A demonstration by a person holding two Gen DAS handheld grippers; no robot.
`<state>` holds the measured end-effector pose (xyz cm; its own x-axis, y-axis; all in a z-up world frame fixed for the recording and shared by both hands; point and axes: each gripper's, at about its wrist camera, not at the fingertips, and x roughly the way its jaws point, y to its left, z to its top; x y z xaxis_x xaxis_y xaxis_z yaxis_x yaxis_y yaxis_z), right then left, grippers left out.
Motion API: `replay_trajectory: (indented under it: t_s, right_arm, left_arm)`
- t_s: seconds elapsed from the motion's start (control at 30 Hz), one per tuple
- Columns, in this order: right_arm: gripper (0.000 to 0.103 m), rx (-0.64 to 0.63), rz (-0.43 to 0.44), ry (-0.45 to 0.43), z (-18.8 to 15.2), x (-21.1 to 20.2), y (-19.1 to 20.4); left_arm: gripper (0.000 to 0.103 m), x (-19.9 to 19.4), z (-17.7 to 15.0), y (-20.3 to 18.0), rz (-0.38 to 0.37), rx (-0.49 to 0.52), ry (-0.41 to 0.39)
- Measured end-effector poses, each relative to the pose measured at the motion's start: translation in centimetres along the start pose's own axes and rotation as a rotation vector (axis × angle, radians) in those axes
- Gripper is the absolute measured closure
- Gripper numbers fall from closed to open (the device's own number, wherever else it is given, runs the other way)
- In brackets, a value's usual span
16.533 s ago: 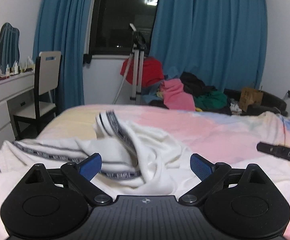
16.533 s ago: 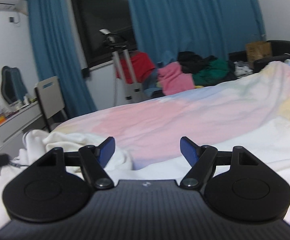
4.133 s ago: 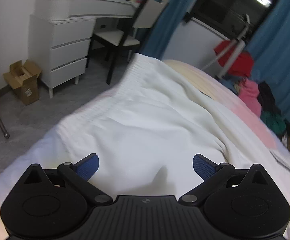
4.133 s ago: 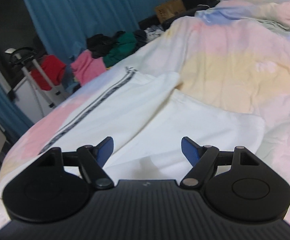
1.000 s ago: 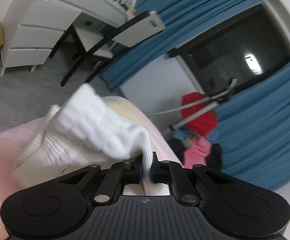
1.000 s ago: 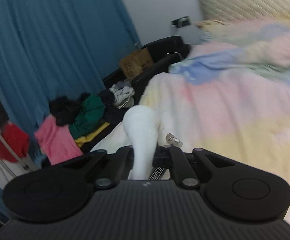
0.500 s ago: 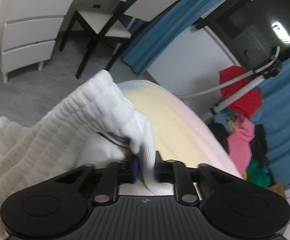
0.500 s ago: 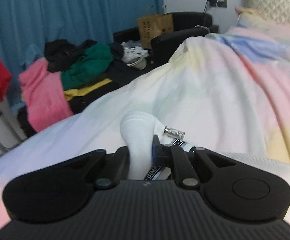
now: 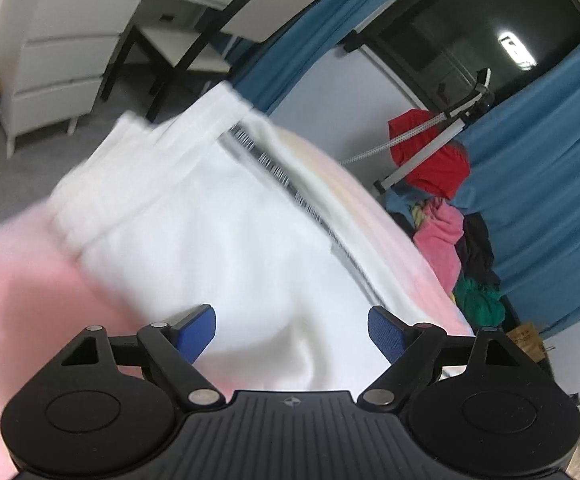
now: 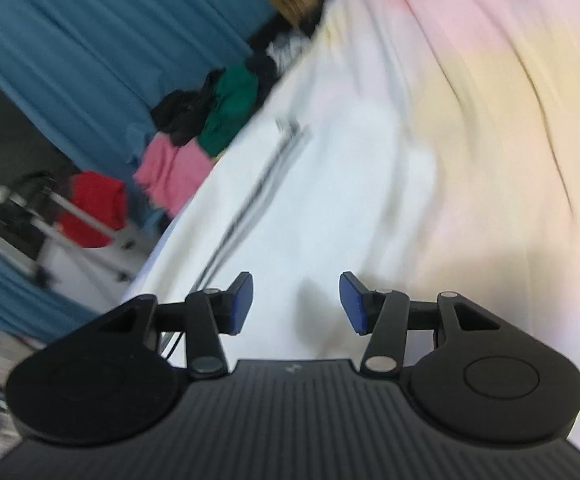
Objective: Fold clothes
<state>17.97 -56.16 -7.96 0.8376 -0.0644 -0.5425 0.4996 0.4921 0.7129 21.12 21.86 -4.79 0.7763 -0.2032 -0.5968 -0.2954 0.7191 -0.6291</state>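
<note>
White pants with a dark patterned side stripe lie on the pastel bed cover. Their ribbed waistband lies at the bed's far left edge. My left gripper hovers over the white cloth, its jaws opening, with nothing pressed between the blue pads. In the right wrist view the same pants stretch away with the stripe along them. My right gripper is above them, its jaws opening too, the pads clear of the cloth. Both views are blurred.
A white drawer unit and a chair stand beyond the bed's left edge. A pile of red, pink, green and black clothes lies by the blue curtains, with a tripod beside it.
Both grippers were shut on folds of the white pants; now both stand apart and the cloth has dropped flat onto the bed. Both hands have sunk and swung.
</note>
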Motion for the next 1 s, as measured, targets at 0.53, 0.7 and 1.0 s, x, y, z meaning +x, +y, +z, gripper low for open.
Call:
replay_trajectory:
  t_s: [0.53,0.7,1.0]
  right_arm:
    - [0.052,0.074,0.164,0.114,-3.9,1.3,-2.1]
    - [0.052,0.120,0.214,0.158,-4.6,4.0,-1.6]
    - [0.039,0.197,0.222,0.136,-4.7,7.4,-0.7]
  left_arm:
    - [0.016,0.5,-1.8,4.9,-0.067,-0.119,0.012]
    - [0.015,2.7,-1.8,6.5,-0.169,-0.300,-0.041]
    - [0.032,5.3,-0.8,7.4,-0.172,-0.408,-0.114]
